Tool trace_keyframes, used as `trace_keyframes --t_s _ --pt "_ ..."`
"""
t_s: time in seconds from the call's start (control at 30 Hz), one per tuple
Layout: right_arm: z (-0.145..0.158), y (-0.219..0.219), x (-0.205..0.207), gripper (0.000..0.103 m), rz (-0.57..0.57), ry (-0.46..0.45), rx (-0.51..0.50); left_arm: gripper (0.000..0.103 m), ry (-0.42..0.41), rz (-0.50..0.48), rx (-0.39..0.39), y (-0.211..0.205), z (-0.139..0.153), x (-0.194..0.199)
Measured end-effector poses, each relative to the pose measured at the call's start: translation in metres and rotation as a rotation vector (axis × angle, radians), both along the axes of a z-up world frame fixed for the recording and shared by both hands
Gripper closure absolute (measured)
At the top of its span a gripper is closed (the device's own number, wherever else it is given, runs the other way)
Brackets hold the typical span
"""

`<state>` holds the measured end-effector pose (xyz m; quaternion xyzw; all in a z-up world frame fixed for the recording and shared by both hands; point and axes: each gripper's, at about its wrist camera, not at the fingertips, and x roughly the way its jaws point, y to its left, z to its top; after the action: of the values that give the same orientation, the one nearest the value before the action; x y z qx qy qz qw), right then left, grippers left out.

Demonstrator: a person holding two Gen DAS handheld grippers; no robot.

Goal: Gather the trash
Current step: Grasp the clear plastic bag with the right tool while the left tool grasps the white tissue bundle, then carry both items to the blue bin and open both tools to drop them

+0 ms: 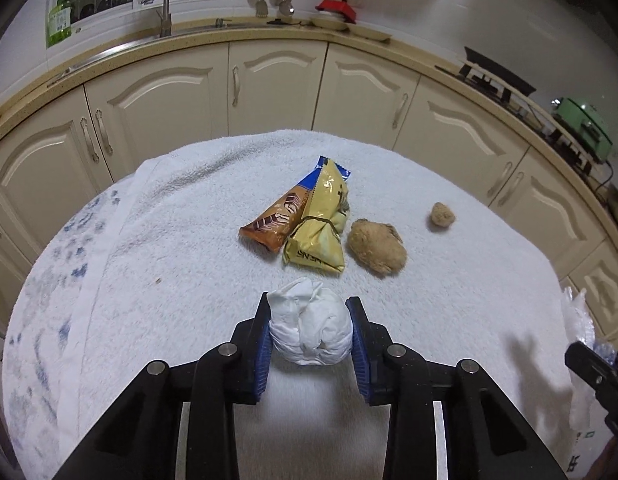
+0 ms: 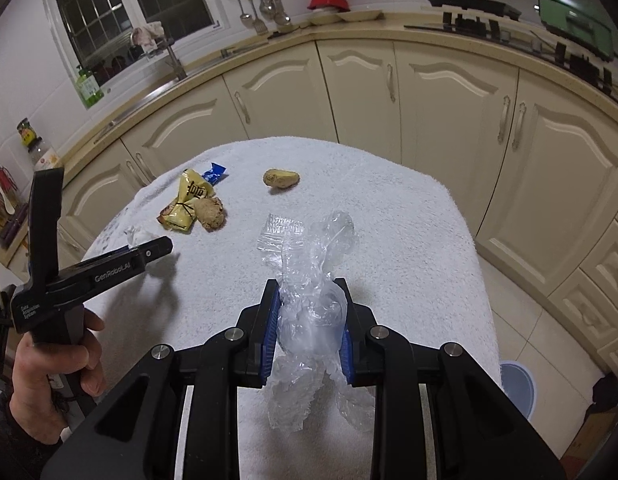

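The left gripper (image 1: 311,330) is clenching a white paper wad (image 1: 311,326) at the near edge of the towel-covered bench (image 1: 169,240). The right gripper (image 2: 309,316) is gripping a crumpled clear plastic bag (image 2: 309,280). Two wrappers (image 1: 309,216) and two brown lumps (image 1: 376,246) are lying farther back.
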<state>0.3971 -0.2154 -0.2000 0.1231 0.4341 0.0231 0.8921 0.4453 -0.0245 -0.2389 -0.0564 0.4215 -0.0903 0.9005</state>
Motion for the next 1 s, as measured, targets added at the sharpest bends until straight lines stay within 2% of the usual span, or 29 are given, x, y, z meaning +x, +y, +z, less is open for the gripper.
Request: trace_keyframes --t_s 0.3,0.57,1.0 --pt "0.033 0.007 -0.028 0.077 0.003 -0.068 -0.017 0.073 -0.092 -0.033 -0.028 0.005 0.035 -0.044" --pt "0.078 0.014 -0.057 0.077 0.014 -0.167 -0.046 0.073 -0.221 -0.057 -0.059 0.002 0.077 -0.096" --pt "0.127 0.01 -0.1 0.077 0.001 -0.291 -0.068 0.072 -0.363 -0.089 -0.072 0.002 0.113 -0.182"
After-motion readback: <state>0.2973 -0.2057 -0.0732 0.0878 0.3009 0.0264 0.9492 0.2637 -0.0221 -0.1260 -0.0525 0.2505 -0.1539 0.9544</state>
